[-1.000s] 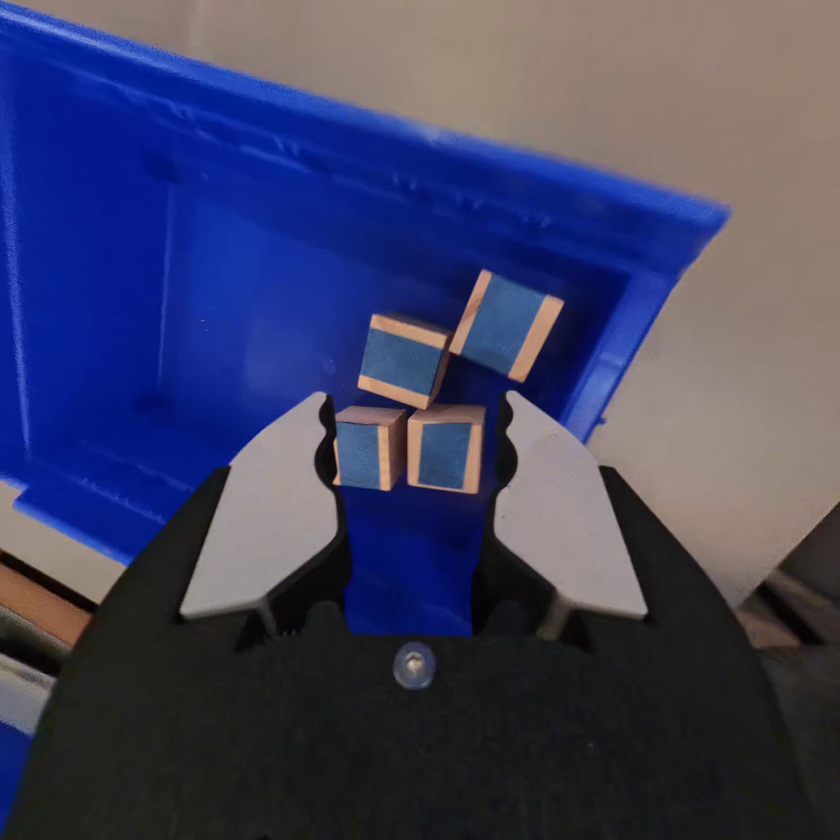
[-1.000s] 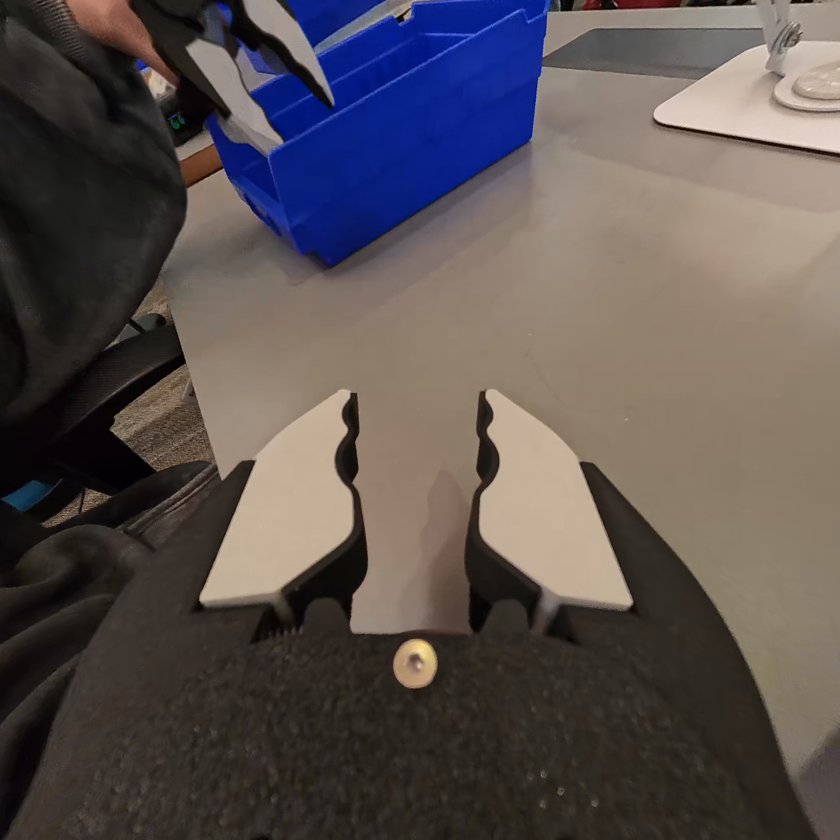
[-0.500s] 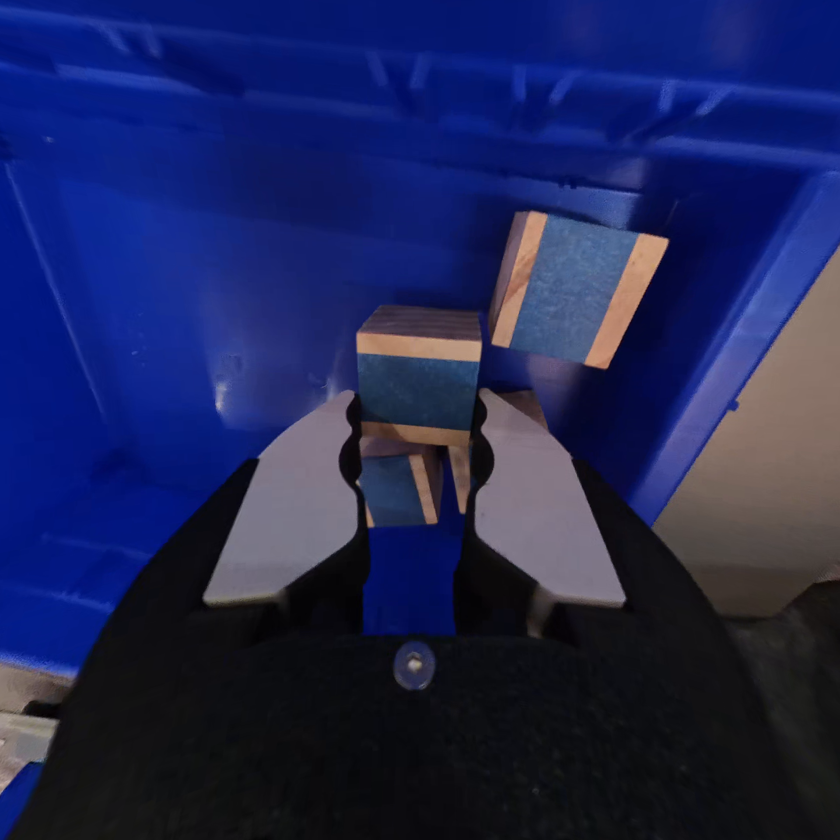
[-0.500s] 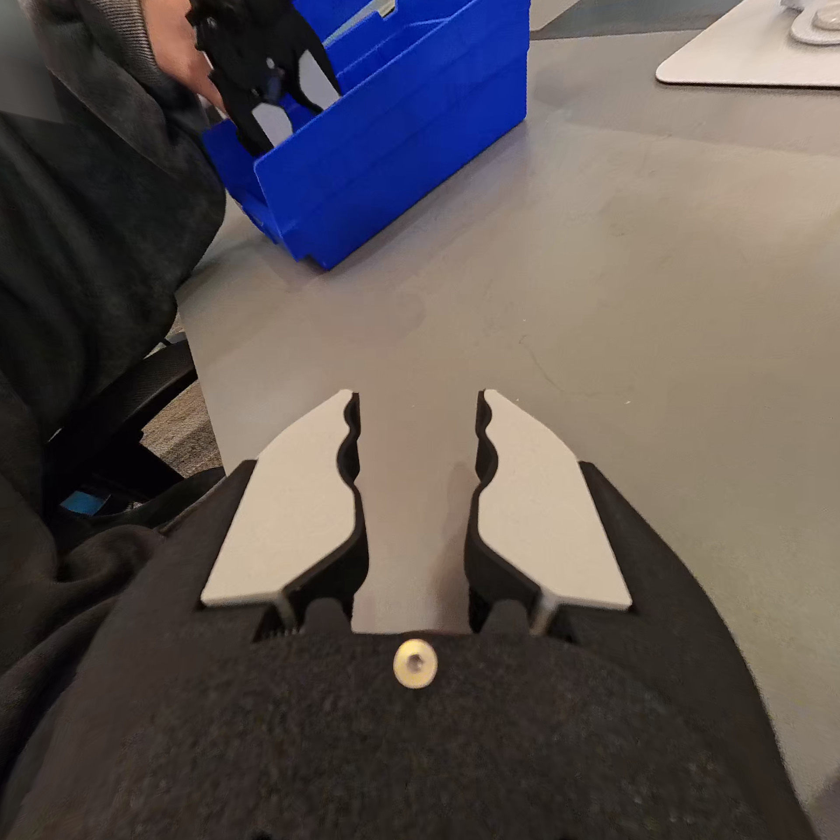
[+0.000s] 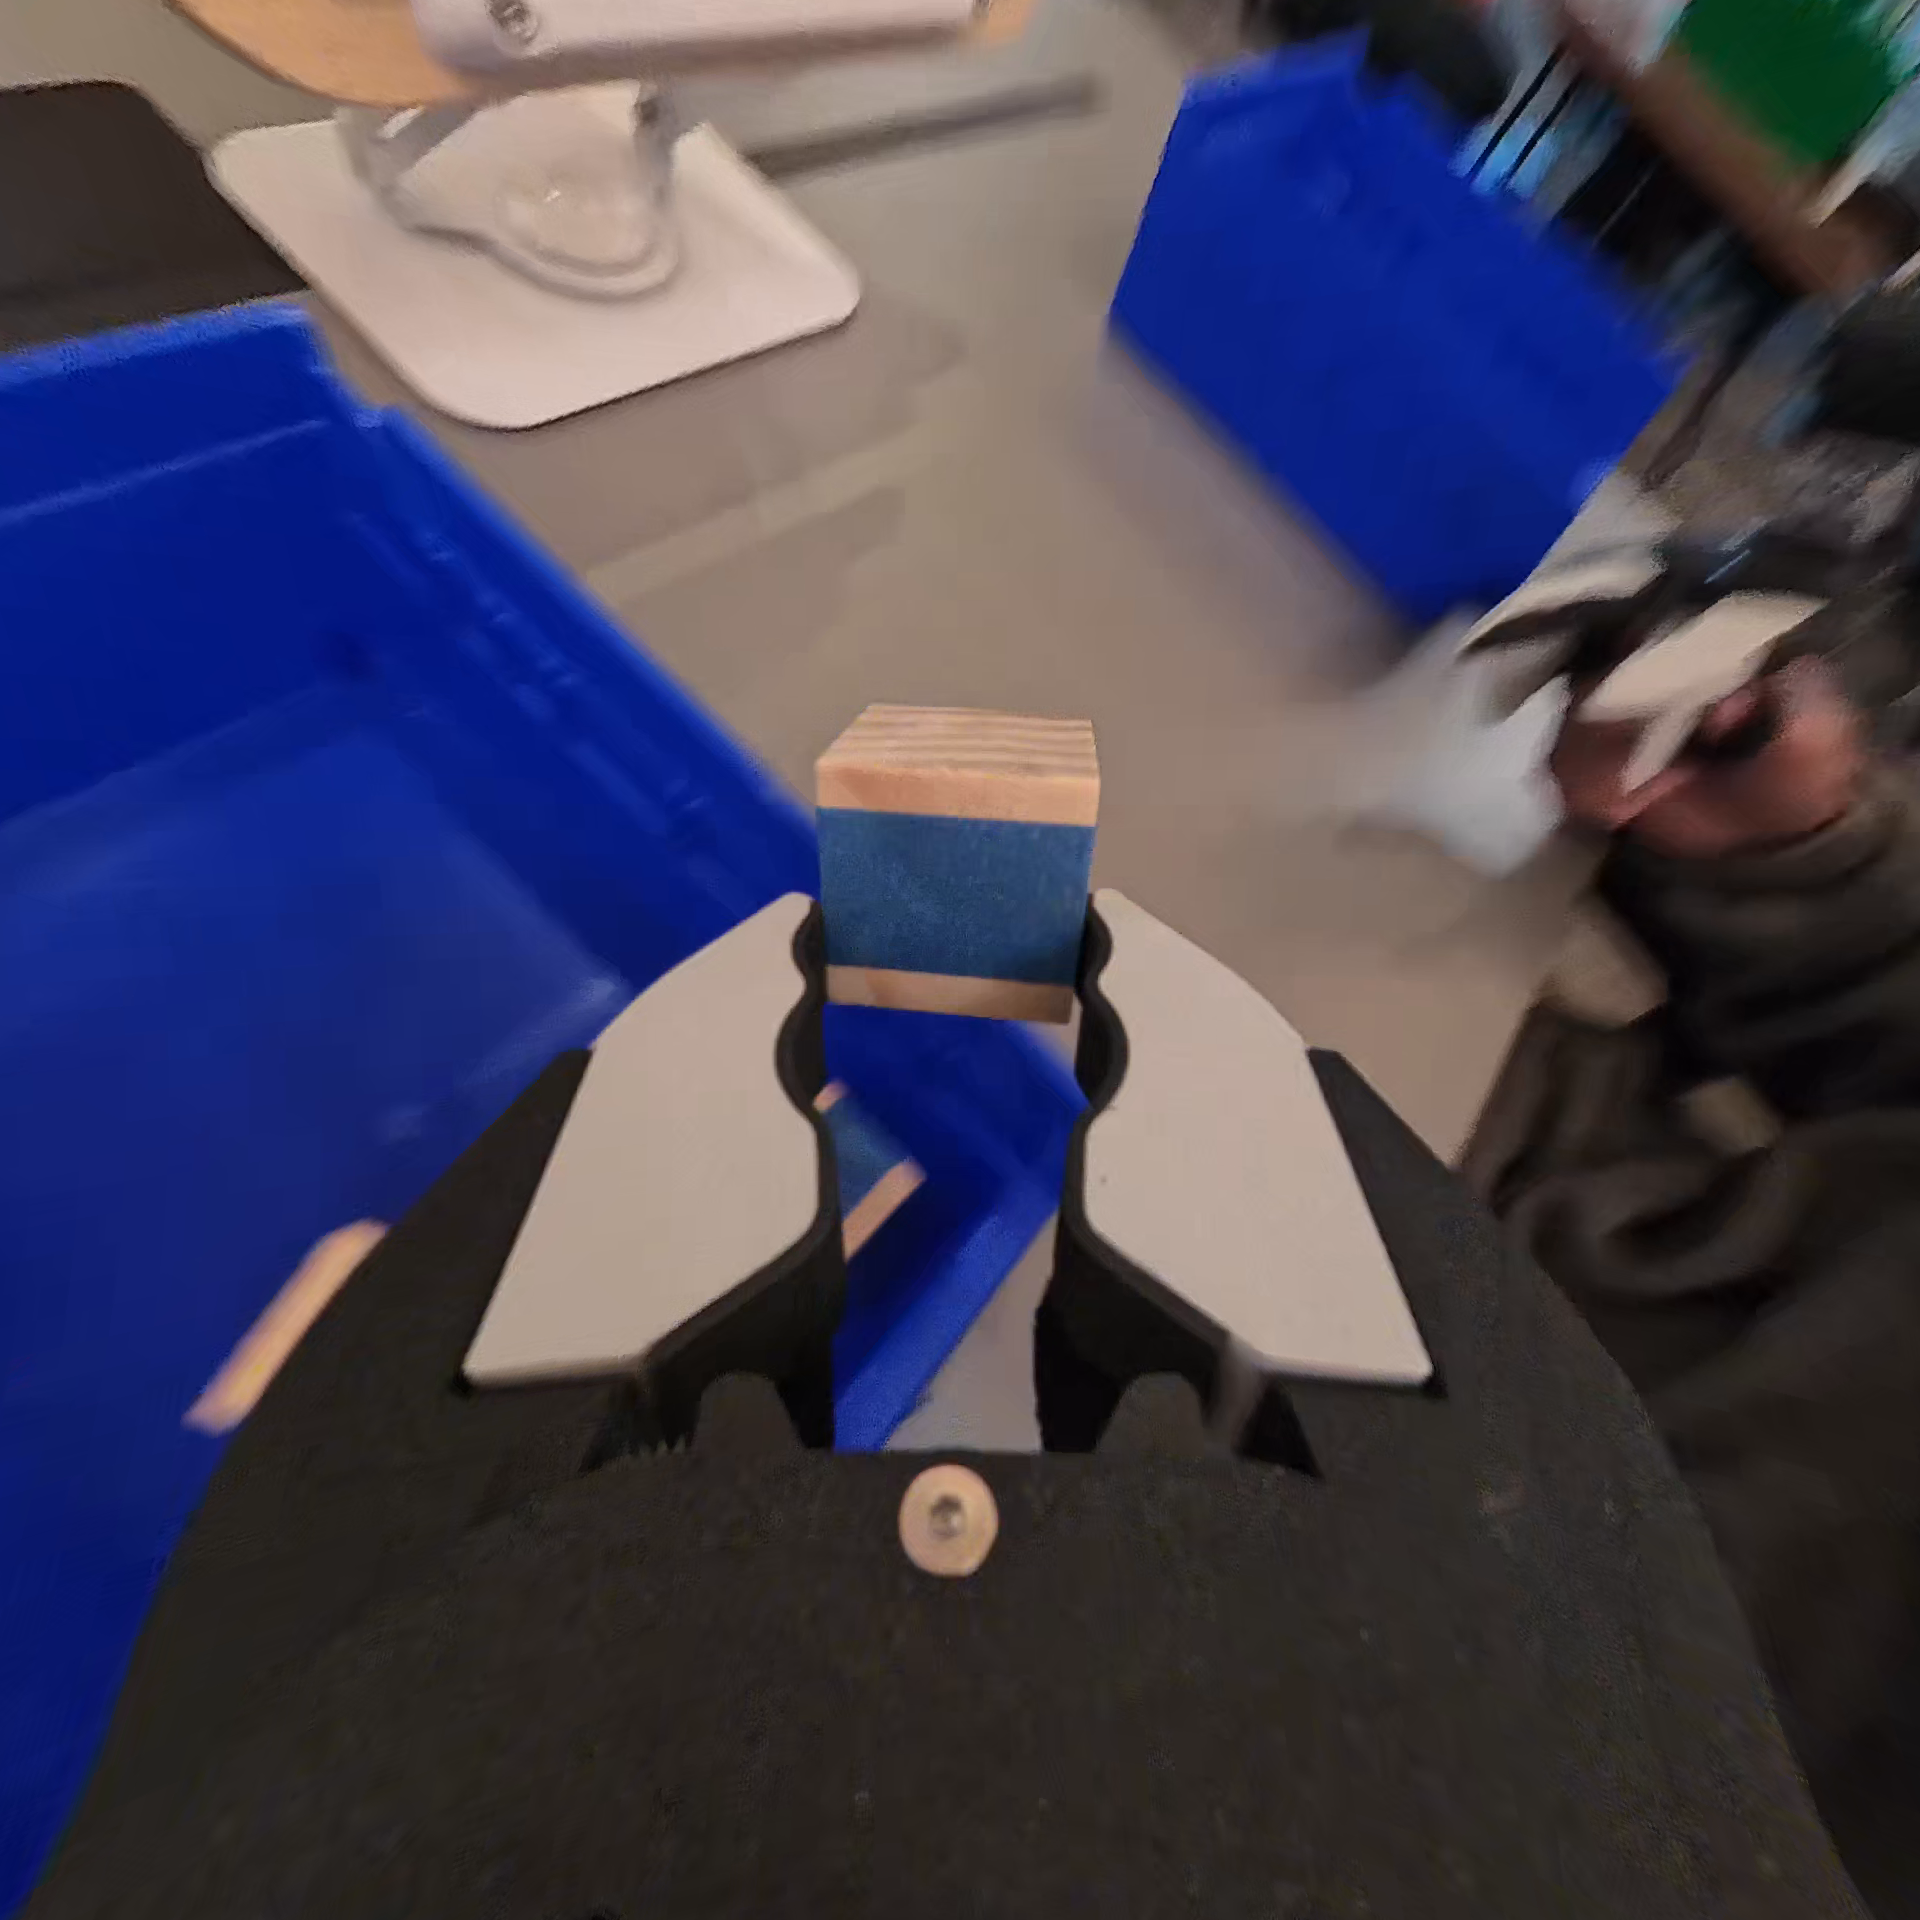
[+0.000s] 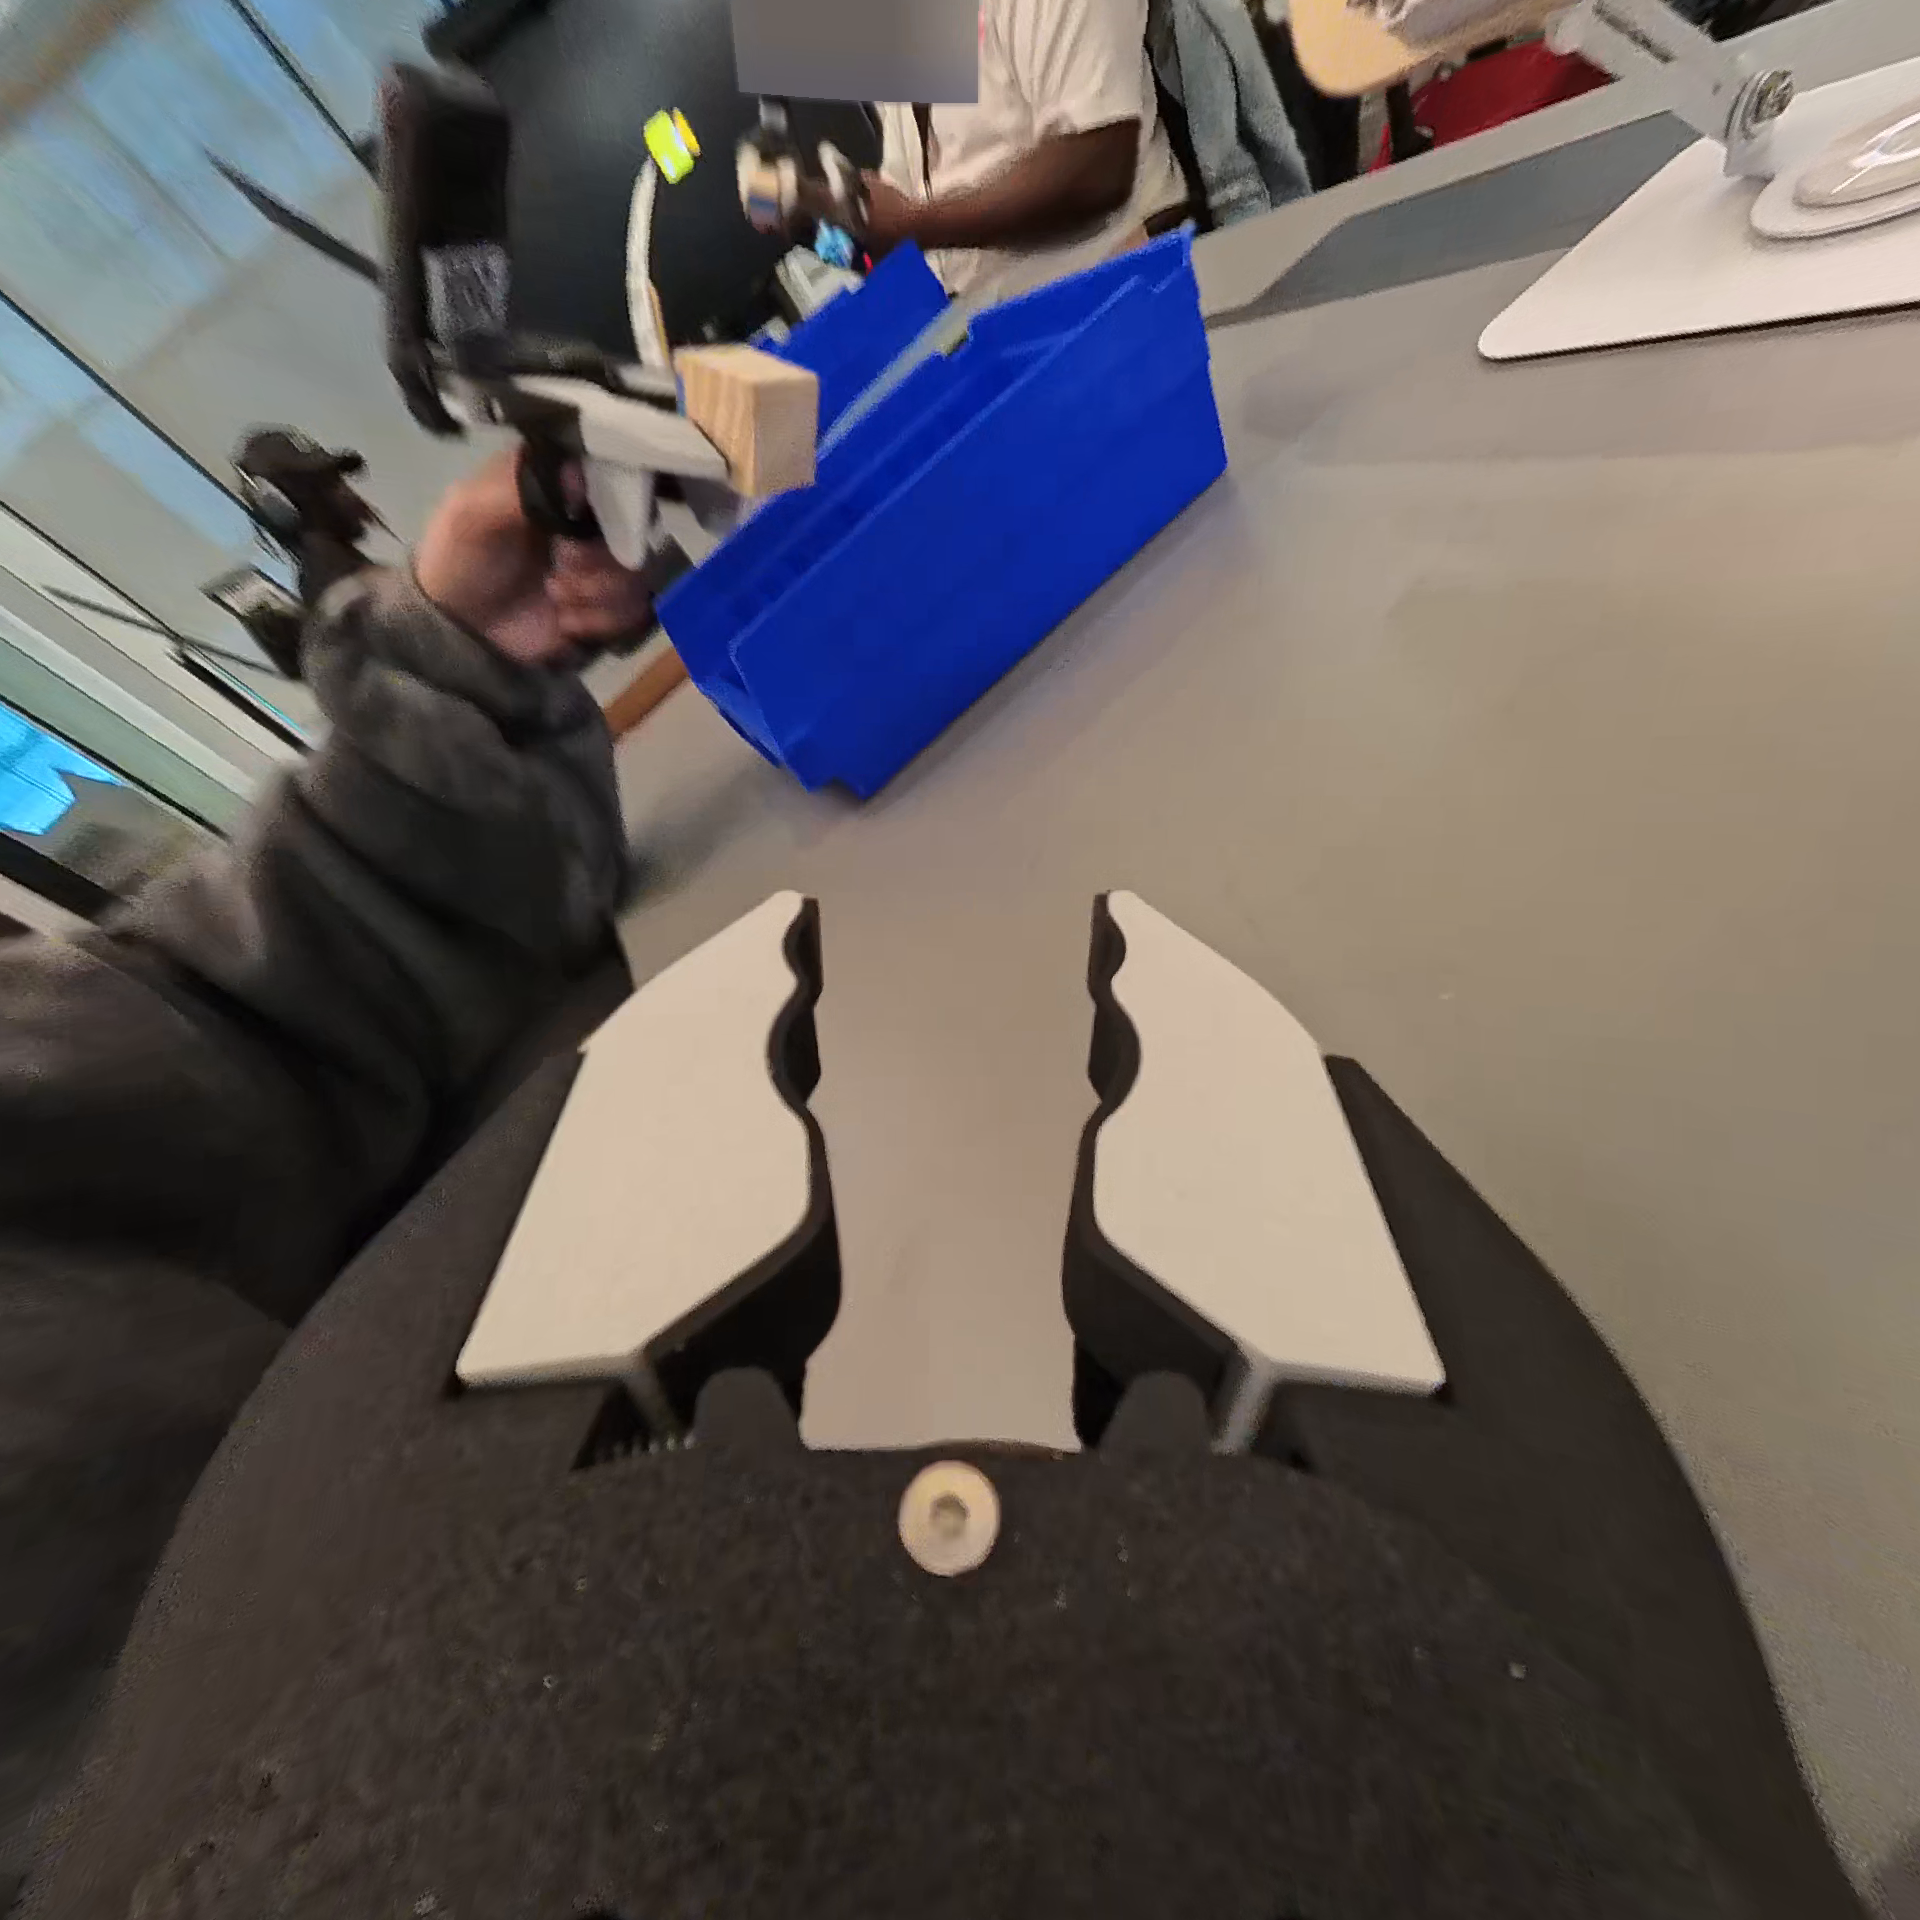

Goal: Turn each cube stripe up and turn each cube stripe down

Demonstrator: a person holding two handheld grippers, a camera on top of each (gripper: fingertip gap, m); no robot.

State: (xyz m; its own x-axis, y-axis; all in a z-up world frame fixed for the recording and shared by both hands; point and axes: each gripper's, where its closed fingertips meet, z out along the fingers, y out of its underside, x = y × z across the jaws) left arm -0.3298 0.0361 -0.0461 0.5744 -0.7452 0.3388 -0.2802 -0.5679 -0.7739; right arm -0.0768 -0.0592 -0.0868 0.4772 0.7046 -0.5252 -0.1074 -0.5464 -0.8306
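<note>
L tool (image 5: 954, 961): clamped on cube (image 5: 956, 883), stripe facing cam, above blue bin (image 5: 312, 831)
R tool (image 6: 954, 935): jaws apart, empty, over counter (image 6: 1507, 779)

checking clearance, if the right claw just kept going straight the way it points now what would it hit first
Probably nothing but the bare grey table: the right claw is open and empty, and the blue bin sits off to the left of its line, though depth is hard to judge.

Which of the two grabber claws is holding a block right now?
The left gripper. It pinches a wooden cube with a blue stripe between its fingers, lifted above the blue bin. The right gripper is open over the grey table, holding nothing.
</note>
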